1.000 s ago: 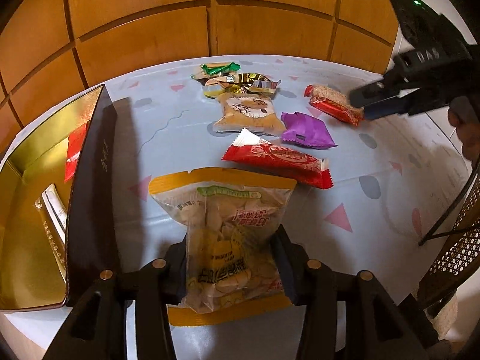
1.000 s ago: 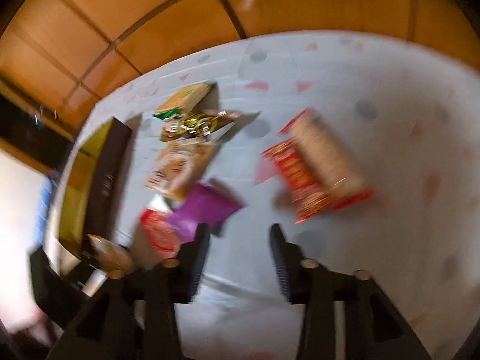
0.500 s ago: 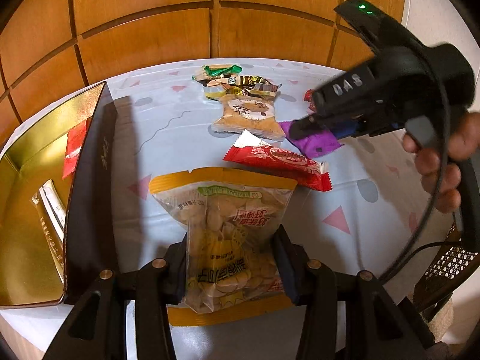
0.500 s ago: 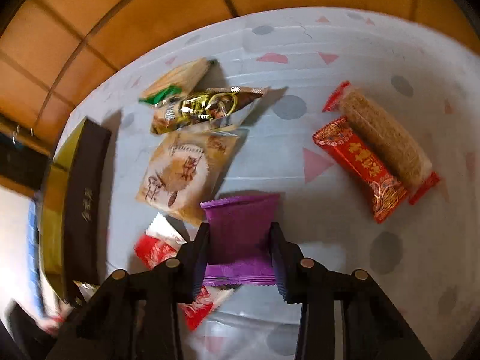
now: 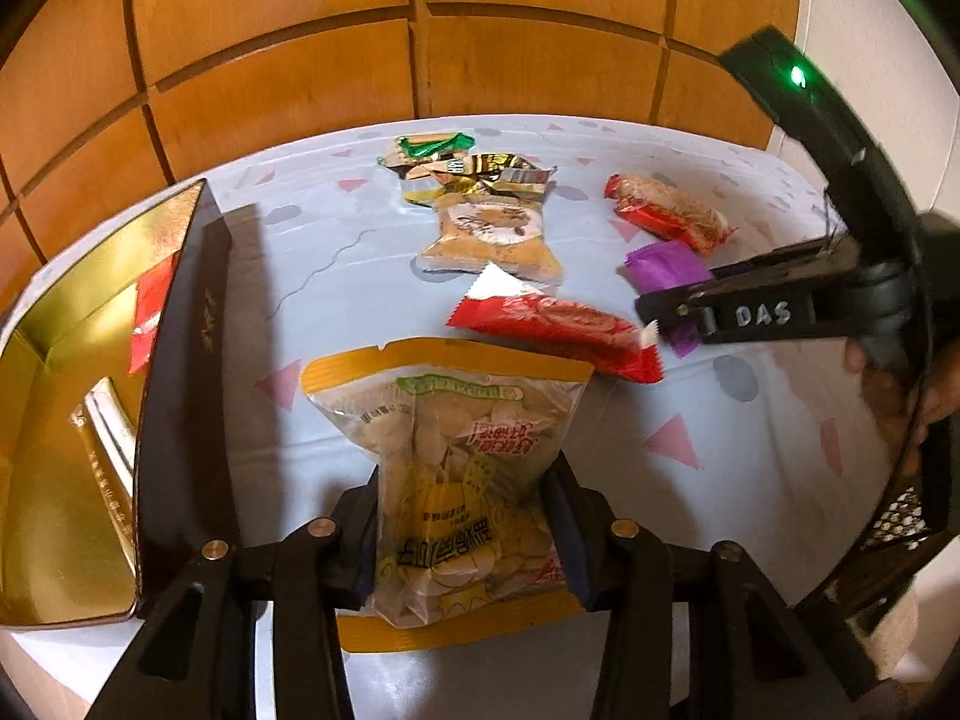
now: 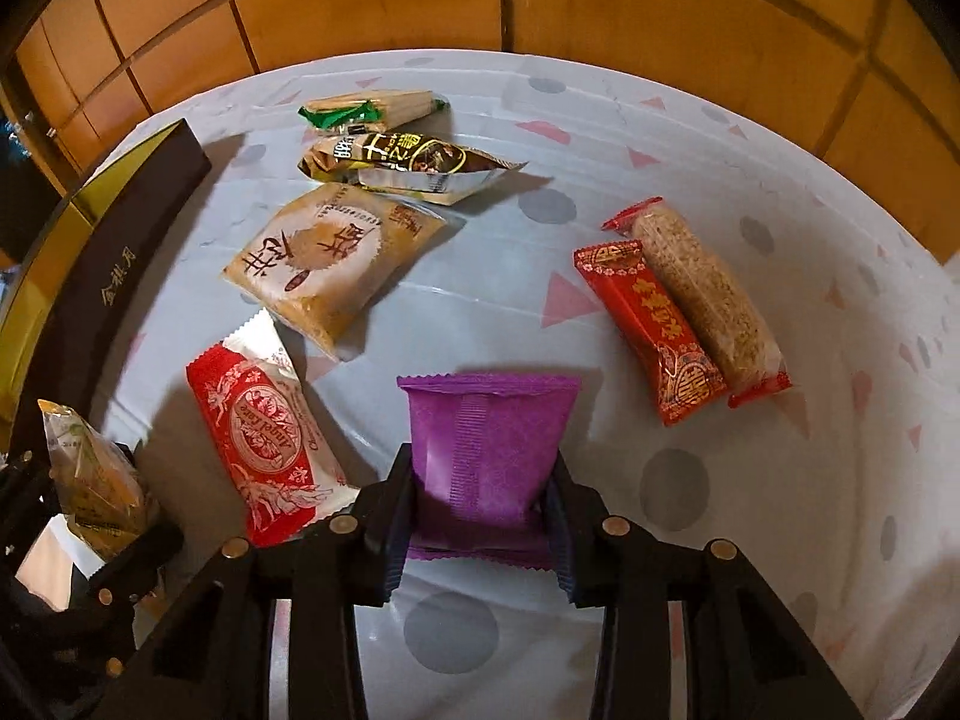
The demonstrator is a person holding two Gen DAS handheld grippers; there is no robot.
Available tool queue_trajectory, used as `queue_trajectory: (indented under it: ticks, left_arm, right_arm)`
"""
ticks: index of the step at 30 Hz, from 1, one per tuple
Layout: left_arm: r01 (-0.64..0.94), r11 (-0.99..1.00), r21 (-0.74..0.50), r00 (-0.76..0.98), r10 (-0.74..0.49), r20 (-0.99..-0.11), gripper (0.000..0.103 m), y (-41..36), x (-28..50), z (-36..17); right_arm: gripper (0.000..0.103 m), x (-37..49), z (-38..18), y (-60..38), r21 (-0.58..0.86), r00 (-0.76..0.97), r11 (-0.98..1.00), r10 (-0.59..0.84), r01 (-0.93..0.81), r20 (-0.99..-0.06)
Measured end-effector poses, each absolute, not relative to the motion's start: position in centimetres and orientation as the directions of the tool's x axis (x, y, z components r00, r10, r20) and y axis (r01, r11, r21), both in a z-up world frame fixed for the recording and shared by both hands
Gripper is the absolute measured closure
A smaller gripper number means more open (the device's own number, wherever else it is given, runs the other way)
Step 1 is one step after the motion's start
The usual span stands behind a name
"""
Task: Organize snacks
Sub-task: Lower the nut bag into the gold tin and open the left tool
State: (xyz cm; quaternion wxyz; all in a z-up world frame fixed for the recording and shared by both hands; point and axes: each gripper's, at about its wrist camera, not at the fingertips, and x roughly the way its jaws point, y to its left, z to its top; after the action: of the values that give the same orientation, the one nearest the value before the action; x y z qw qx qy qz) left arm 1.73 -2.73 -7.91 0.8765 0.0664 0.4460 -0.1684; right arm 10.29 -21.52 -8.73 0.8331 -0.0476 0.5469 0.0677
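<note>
Risk: the purple packet (image 6: 485,450) is slick and only pinched at its near end by the right gripper (image 6: 480,516), so it could slide out or fold on lift. The left gripper (image 5: 465,531) is clamped on the seed bag (image 5: 447,474), low over the table (image 5: 336,276) beside the gold box (image 5: 180,372). The right reaches in level from the side.

We read "DAS" in pale handwritten letters on the black body of the right gripper (image 5: 648,315). On the red-and-white foil snack wrapper (image 6: 264,444) an oval emblem reads "Angel face", though we are unsure of the second word. The dark brown side wall of the gold-lined gift box (image 6: 129,252) carries gold Chinese characters, "金秋月".
</note>
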Motion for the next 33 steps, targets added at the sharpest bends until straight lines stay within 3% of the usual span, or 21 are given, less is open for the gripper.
queue_trajectory:
  ticks: [3, 8, 11, 15, 18, 28, 33]
  left_arm:
    - [0.372, 0.926, -0.068, 0.542, -0.276, -0.793, 0.057, -2.5, 1.4, -6.5]
    - [0.324, 0.927, -0.190, 0.633, -0.362, -0.685, 0.057, 1.3, 0.8, -0.1]
    - [0.211, 0.957, -0.198, 0.704, -0.289, -0.649, 0.057, 4.9, 1.6, 2.3]
    - [-0.015, 0.963, -0.270, 0.669, -0.191, -0.718, 0.057, 10.4, 4.4, 1.0]
    - [-0.109, 0.926, -0.362, 0.623, -0.220, -0.751, 0.057, 13.0, 5.8, -0.5]
    - [-0.148, 0.894, -0.422, 0.520, -0.293, -0.802, 0.053, 13.3, 9.8, -3.8]
    - [-0.188, 0.910, -0.371, 0.516, -0.230, -0.825, 0.051, 13.9, 9.1, -4.2]
  right_arm:
    - [0.064, 9.9, -8.6, -22.0, 0.000, 0.406, 0.985, 0.070, -0.170, -0.911]
    - [0.064, 10.1, -8.9, -21.7, -0.004, 0.411, 0.984, 0.071, -0.179, -0.909]
    - [0.064, 10.2, -8.9, -21.5, -0.002, 0.413, 0.984, 0.072, -0.176, -0.908]
    - [0.063, 10.2, -8.9, -21.6, 0.002, 0.413, 0.984, 0.077, -0.179, -0.907]
    - [0.063, 10.1, -8.9, -21.4, -0.011, 0.419, 0.982, 0.070, -0.188, -0.905]
    - [0.063, 10.0, -8.8, -21.5, -0.002, 0.423, 0.983, 0.078, -0.184, -0.903]
    - [0.062, 9.9, -8.9, -21.4, -0.003, 0.428, 0.984, 0.076, -0.181, -0.900]
